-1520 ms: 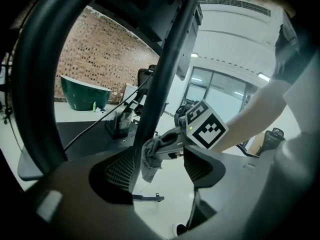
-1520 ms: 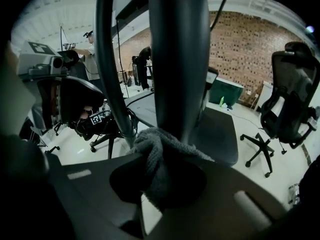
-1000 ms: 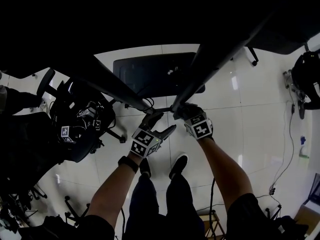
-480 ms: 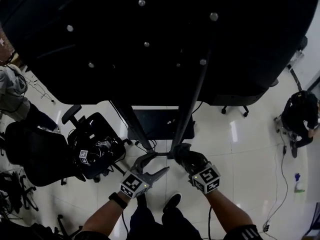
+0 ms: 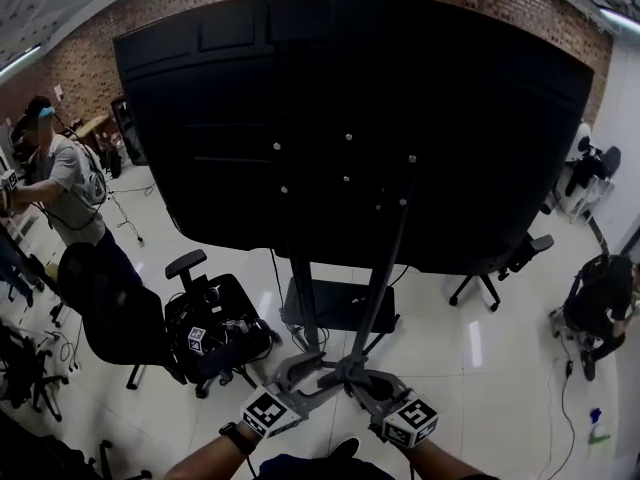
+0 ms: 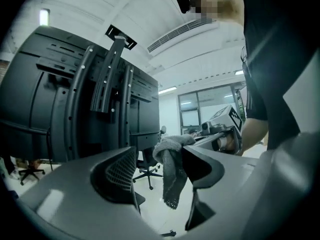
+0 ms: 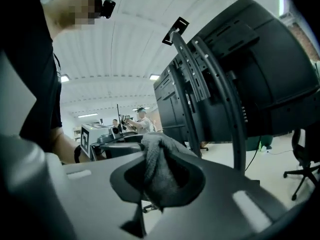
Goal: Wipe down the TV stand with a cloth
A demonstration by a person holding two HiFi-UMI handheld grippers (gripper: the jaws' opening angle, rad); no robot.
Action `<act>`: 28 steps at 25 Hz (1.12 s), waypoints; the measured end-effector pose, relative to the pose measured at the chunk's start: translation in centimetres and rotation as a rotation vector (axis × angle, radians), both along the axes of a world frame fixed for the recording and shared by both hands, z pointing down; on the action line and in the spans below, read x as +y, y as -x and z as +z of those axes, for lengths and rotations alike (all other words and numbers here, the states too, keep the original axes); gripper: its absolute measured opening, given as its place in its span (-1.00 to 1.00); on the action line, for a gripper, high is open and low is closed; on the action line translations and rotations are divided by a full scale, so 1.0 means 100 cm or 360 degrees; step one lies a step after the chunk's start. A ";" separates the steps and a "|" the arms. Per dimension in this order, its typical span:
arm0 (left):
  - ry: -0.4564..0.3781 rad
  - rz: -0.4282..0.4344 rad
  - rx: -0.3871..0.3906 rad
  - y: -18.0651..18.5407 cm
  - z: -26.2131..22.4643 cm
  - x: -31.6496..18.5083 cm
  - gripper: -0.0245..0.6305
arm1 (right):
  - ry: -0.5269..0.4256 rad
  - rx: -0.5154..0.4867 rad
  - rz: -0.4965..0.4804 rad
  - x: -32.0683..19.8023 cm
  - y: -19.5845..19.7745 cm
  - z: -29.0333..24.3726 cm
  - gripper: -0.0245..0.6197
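Note:
The TV stand (image 5: 388, 268) is black, with two slanted poles that carry a big black screen (image 5: 350, 118), seen from the back. Both grippers sit low in the head view, close to the poles' lower part. My right gripper (image 5: 362, 378) (image 7: 161, 170) is shut on a bunched grey cloth (image 7: 156, 156). My left gripper (image 5: 316, 376) (image 6: 158, 155) stands open; its jaws have just been closing. In the left gripper view the cloth (image 6: 172, 176) hangs from the right gripper, in line with the gap, and the pads do not press on it.
A black office chair (image 5: 215, 333) holding gear stands left of the stand's base (image 5: 340, 306). A person (image 5: 70, 183) stands at far left, another crouches at far right (image 5: 600, 313). A second chair (image 5: 500, 268) is behind right. A spray bottle (image 5: 598, 423) lies on the floor.
Both grippers have risen along the stand's poles with the cloth still in the right one. The head view has tilted up from the floor to the screen's back.

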State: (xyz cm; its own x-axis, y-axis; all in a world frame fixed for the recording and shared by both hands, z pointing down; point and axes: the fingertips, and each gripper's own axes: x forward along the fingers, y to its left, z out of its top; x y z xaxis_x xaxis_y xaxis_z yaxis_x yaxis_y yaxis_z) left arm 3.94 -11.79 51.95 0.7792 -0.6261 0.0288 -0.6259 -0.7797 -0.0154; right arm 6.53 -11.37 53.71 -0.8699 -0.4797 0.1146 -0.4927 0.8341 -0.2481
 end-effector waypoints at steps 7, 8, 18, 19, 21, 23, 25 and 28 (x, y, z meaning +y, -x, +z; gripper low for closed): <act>0.0017 0.0021 0.0001 0.032 -0.009 0.084 0.03 | 0.0035 -0.0091 0.0156 0.074 0.006 -0.017 -0.84; 0.0015 0.0026 -0.0002 0.037 -0.011 0.098 0.03 | 0.0033 -0.0089 0.0198 0.086 0.005 -0.019 -0.84; 0.0053 0.0188 0.0089 0.074 -0.023 0.249 0.01 | -0.0155 -0.0185 0.0326 0.220 0.026 -0.059 -0.86; 0.0065 0.0203 0.0097 0.075 -0.025 0.259 0.01 | -0.0171 -0.0203 0.0322 0.232 0.028 -0.064 -0.86; 0.0086 0.0213 0.0118 0.076 -0.032 0.274 -0.06 | -0.0212 -0.0183 0.0314 0.252 0.029 -0.070 -0.87; 0.0088 0.0202 0.0148 0.074 -0.037 0.280 -0.14 | -0.0251 -0.0107 0.0295 0.265 0.028 -0.070 -0.87; 0.0073 0.0190 0.0178 0.071 -0.042 0.284 -0.17 | -0.0258 -0.0032 0.0268 0.276 0.026 -0.069 -0.87; 0.0062 0.0165 0.0206 0.066 -0.047 0.290 -0.19 | -0.0268 -0.0017 0.0239 0.287 0.021 -0.073 -0.87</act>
State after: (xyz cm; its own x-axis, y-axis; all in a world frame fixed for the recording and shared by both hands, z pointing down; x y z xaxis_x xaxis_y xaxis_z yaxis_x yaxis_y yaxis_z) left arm -2.62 17.19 47.23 0.8383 -0.5426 -0.0531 -0.5370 -0.8386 0.0918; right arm 4.38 17.34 46.44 -0.7881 -0.6154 0.0132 -0.6124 0.7818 -0.1177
